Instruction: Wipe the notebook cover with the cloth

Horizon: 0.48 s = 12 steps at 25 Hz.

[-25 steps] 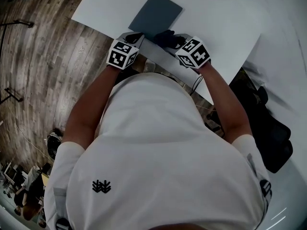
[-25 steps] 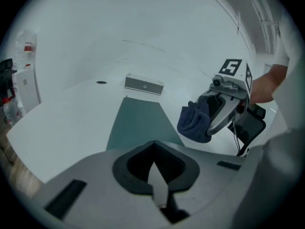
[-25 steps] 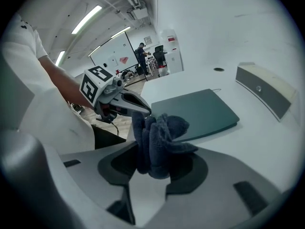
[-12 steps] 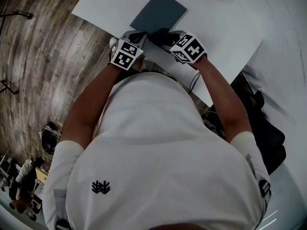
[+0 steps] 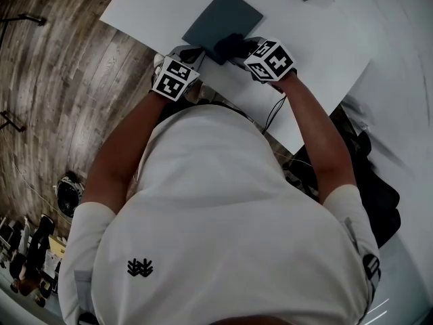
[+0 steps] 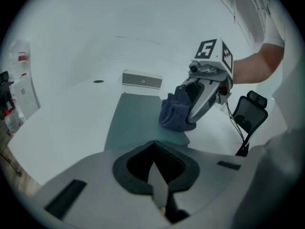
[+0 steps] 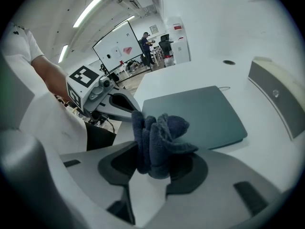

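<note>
Right gripper [image 6: 190, 119] pinches the bunched cloth [image 7: 159, 142], which has moved from the table [image 5: 318, 39] onto the near corner of the notebook [image 5: 223, 17], so wiping seems just started. Left gripper [image 5: 191, 51] has its jaws pressed together, empty, at the near edge; whether it touches the notebook is hidden.

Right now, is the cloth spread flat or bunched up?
Bunched: the cloth is a crumpled wad clamped in the right gripper, over the notebook.
</note>
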Available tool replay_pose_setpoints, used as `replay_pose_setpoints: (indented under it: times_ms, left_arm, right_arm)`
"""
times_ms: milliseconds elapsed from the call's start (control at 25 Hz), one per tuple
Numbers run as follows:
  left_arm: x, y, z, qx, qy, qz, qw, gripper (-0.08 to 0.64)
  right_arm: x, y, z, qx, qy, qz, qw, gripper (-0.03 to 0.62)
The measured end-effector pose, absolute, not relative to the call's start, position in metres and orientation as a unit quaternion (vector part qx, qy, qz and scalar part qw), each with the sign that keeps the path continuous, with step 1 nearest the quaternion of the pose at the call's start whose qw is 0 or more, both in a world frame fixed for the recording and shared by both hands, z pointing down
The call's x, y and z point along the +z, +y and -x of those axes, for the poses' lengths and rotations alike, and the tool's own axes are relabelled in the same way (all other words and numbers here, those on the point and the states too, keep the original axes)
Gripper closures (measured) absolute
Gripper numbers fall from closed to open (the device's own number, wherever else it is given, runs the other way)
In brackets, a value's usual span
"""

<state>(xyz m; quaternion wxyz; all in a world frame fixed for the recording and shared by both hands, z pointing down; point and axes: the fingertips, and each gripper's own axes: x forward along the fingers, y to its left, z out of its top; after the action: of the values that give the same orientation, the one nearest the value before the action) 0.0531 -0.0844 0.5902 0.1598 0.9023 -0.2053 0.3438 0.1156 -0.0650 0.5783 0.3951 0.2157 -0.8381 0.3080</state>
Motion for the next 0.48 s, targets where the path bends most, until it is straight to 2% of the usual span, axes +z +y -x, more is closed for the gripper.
replay_pose_setpoints:
  times_ms: [480]
  left_arm:
    - [0.594, -0.083, -0.051, 0.345, -0.194, -0.901, 0.177, 0.554]
  right_arm:
    - [0.581, -0.112, -0.162, 0.294, -0.82, -0.252, 0.422, 0.433]
